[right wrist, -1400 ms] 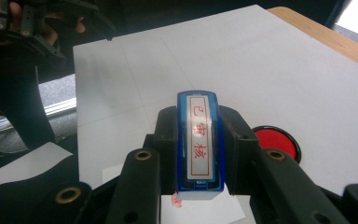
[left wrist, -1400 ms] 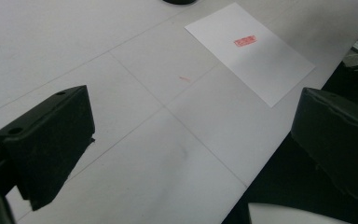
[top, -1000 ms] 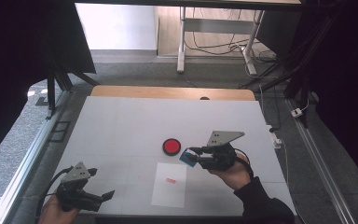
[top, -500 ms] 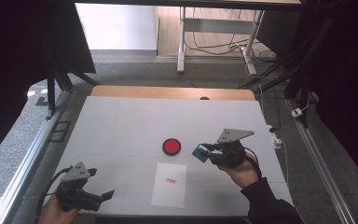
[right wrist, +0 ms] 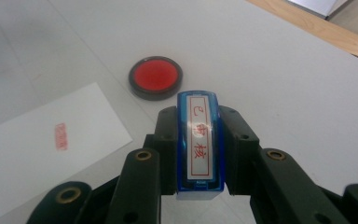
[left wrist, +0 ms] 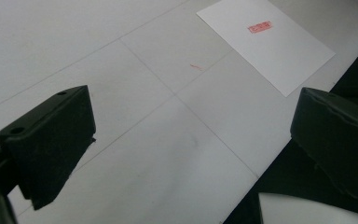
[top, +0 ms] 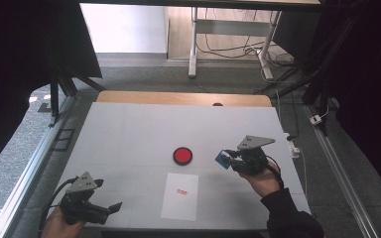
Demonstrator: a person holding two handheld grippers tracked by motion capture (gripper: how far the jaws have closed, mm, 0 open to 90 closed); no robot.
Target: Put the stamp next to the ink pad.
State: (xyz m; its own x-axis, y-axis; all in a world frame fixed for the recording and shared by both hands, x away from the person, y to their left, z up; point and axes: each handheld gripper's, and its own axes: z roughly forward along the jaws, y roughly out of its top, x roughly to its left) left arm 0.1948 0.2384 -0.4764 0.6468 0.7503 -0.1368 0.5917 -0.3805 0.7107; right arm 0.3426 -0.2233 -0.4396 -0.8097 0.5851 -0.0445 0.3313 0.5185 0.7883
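Note:
My right gripper is shut on a blue rectangular stamp with red characters on its label, held above the table right of the round red ink pad. A white sheet of paper lies near the front edge with a small red stamp mark on it. My left gripper rests at the front left corner, open, with nothing between its jaws.
The white table has a wooden strip along its far edge. A metal rail runs along the left side, and cables lie on the floor behind. The front edge of the table is close to my left gripper.
My right gripper has carried the blue stamp to the right, away from the sheet and past the ink pad. The left gripper has stayed in place.

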